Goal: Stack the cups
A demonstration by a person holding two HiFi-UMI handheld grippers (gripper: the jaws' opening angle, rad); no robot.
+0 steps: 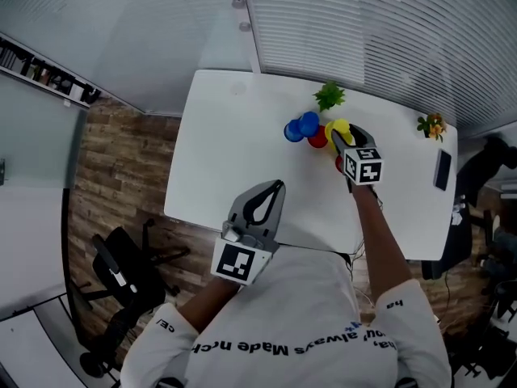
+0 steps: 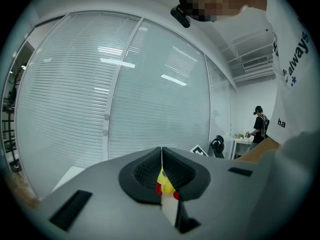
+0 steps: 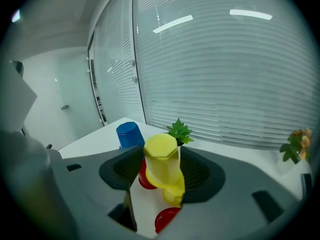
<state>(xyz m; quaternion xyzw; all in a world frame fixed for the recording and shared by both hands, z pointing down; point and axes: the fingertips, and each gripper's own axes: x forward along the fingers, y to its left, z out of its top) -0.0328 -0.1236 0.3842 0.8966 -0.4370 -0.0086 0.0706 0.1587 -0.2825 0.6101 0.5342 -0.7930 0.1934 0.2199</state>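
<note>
Head view steeply above table [image 1: 234, 160], claw views low toward blinds [image 3: 225, 84], sharing yellow cup [image 3: 161, 161]

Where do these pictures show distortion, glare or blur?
Left gripper view: strong fisheye bending, dark corners, lamp reflections on the blinds. Right gripper view: the same bending; the yellow cup is sharp, while the near left edge of the picture is blurred. Head view: even light, and the white table shows almost no shadows.

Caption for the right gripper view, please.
Upturned yellow cup between the right tongs, above another yellow cup and red cups; blue cup and small plant behind.
</note>
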